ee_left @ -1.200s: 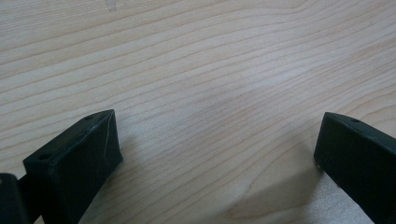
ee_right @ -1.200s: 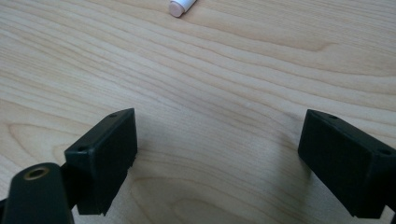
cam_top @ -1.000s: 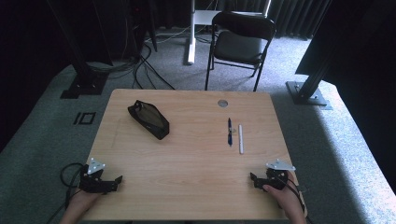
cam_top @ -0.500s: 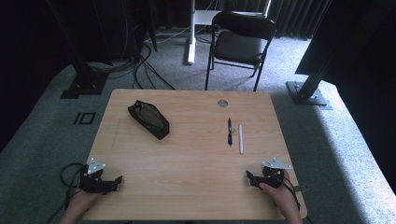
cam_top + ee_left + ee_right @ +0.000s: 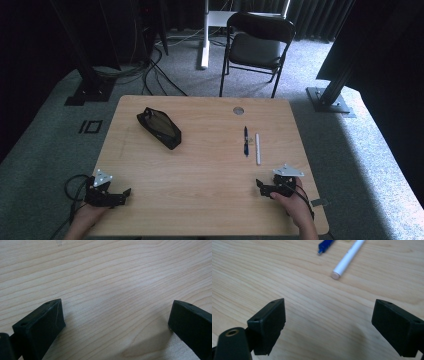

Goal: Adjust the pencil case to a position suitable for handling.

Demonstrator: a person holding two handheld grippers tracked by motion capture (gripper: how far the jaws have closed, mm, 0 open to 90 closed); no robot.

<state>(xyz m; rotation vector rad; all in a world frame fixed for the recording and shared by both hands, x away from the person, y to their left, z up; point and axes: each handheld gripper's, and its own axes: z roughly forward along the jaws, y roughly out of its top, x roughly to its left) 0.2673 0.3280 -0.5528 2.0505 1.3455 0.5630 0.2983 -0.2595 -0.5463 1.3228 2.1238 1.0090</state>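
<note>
With its jaws spread and empty, the right gripper [image 5: 265,186] sits low over the pale wooden table [image 5: 200,165] facing the slim white plastic pen [image 5: 347,258] just ahead, so the reach looks barely begun and calls for advancing until the jaws straddle it.

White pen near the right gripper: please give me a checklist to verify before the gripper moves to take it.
1. Right gripper jaws wide apart: ok.
2. Nothing held between them: ok.
3. Slim white pen lies flat on the light wooden table, ahead of the gripper: ok.
4. Bare wood between gripper and pen: ok.
5. Gap to the blue pen beside it wide enough for a jaw: cannot tell.
6. Left gripper open, far off at the table's other corner: ok.
</note>
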